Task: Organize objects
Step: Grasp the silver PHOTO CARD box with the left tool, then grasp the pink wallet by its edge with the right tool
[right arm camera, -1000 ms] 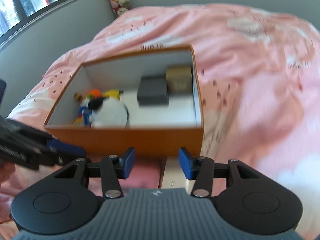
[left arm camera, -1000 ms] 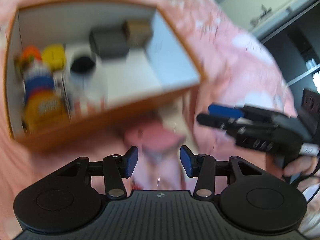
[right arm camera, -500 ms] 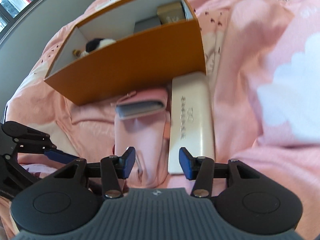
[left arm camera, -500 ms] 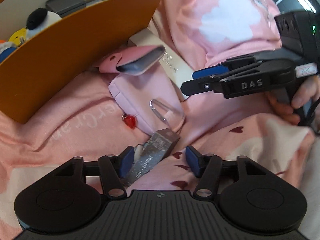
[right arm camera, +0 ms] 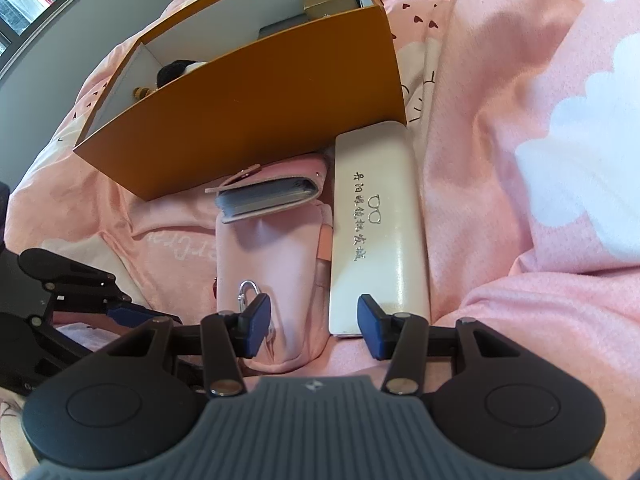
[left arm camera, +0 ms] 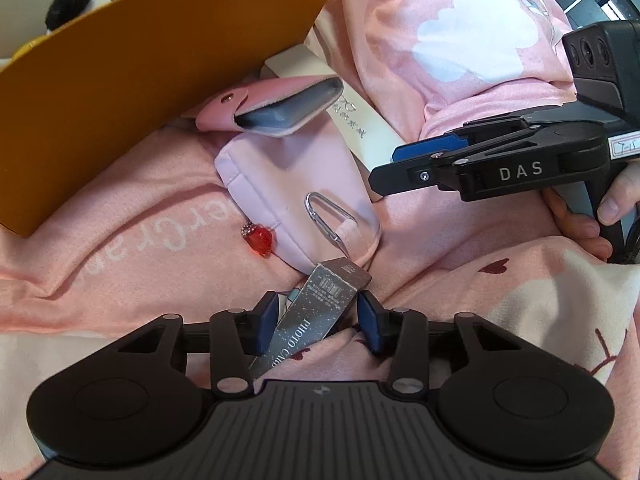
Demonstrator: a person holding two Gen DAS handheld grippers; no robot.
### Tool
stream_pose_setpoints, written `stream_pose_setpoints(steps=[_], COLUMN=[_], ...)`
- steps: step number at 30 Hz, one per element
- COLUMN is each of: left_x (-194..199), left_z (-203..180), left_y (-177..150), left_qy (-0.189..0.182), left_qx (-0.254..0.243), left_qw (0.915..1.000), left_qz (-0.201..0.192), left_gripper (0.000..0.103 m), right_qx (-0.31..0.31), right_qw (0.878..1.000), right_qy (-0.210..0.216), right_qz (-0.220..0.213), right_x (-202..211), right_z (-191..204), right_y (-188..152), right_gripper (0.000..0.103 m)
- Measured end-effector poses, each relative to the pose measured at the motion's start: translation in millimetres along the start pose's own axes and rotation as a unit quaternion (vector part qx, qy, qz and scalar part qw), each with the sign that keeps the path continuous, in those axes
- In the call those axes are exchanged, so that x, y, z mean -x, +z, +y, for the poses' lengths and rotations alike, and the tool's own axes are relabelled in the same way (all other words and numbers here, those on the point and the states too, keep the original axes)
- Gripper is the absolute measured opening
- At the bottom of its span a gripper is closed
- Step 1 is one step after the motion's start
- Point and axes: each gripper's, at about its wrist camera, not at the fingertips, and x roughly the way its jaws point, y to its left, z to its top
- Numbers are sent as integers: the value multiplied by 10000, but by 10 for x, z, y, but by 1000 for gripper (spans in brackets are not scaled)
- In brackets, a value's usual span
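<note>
Jaws of left gripper (left arm camera: 317, 322) stood wide, grey photo-card box (left arm camera: 316, 312) lying slantwise between pads, not clamped. Jaws of right gripper (right arm camera: 314, 330) likewise wide, gripping nothing; near end of white glasses case (right arm camera: 376, 236) just ahead of right pad, pink pouch (right arm camera: 272, 264) with metal carabiner (right arm camera: 249, 294) ahead of left pad. Pink card wallet (right arm camera: 268, 196) lay on pouch's far end, against orange box (right arm camera: 256, 108) wall. Red strawberry charm (left arm camera: 260, 240) beside pouch. All on pink bed (right arm camera: 520, 80). Box held plush toy (right arm camera: 176, 72), small cartons.
</note>
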Motion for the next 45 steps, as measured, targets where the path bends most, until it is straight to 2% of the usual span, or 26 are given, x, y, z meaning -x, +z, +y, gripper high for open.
stream_pose_setpoints(steps=[4,5,7,9,13,18,22,26,32,37,41,44,45], left_x=[98,127,183,235,355,397,276,256,157,144,182,262,289], left_z=[-15,-7,28,106,317,450,466,474,476,528,532,530,536], left_y=[-19,-17,-15,-9,10,58,50,10,-51,-76,-81,-83,-84], left_qy=[135,155,201,233,192,441,561,530,576,575,526,499,486], left_qx=[102,168,338,593,1243,1748,1806,1866,2022,2201,2221,2261,2275], left_qw=[9996,9993,9983,9962,9867,9728,9733,9748,9737,9689,9669,9636,9626], left_qz=[-224,-289,-429,-592,-1026,-1453,-1303,-1102,-878,-976,-1138,-1339,-1391], left_gripper=[40,39,29,27,27,26,27,29,31,30,28,27,26], right_qx=[-22,-17,6,55,110,133,250,333,460,898,1078,1291,1357], right_qw=[10000,10000,9999,9998,9998,9997,9990,9984,9988,9959,9940,9909,9896], right_qy=[-41,-60,-91,-125,-139,-163,-315,-394,-95,-67,-155,-384,-456], right_qz=[-37,-64,-110,-135,-128,-146,-209,-213,-140,57,-15,-85,-130], right_x=[8,17,35,43,28,24,26,21,8,-80,-78,-114,-123], right_z=[0,1,8,18,22,30,56,63,174,363,384,389,392], right_y=[19,22,35,47,67,90,124,158,184,145,185,277,310], right_gripper=[50,51,51,51,51,51,51,51,51,50,50,39,39])
